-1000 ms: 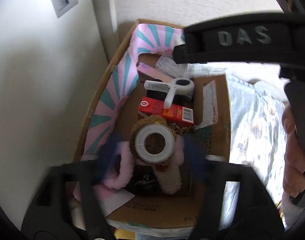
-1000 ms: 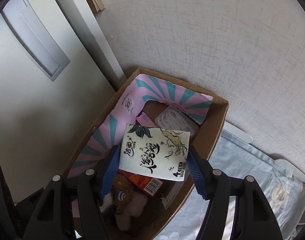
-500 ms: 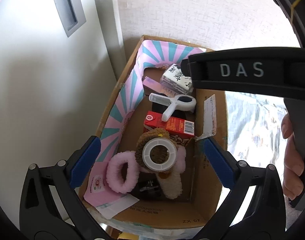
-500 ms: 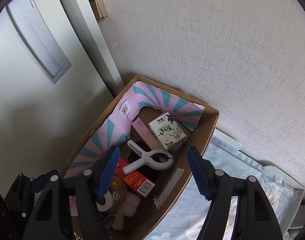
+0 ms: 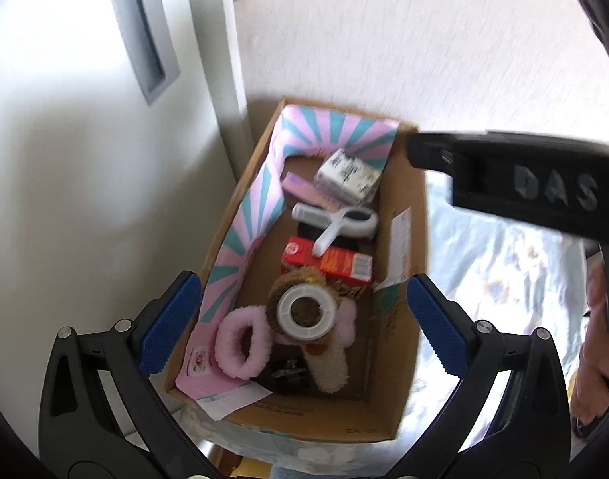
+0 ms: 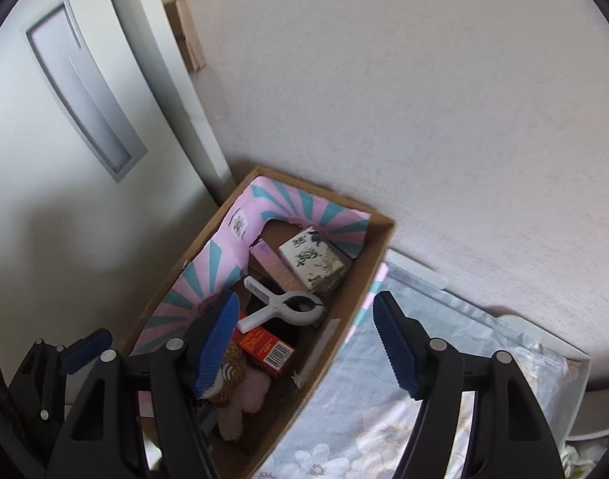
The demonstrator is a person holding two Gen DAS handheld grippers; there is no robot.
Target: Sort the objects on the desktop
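Both hand-held grippers hang over the box [image 5: 406,215], and both are released with jaws spread wide and nothing between them. A second ago the right hand-held gripper [image 6: 306,343] was clenched on the packet [image 6: 314,258]; that packet now lies inside the box at its far end, against the pink-and-teal card [image 5: 260,199] that lines the box's left wall. The left hand-held gripper [image 5: 300,321], blurred and closer in a second ago, now sits higher above the box's near end. The rest of the box's contents look unmoved: the clip [image 5: 336,223] just nearer than the packet, the red carton [image 5: 328,260] touching the clip's handle, then the tape roll [image 5: 306,312] on top of the plush toy [image 5: 328,363], and the pink scrunchie [image 5: 242,345] beside it by the left wall. The box stands on a floral cloth [image 6: 432,419].
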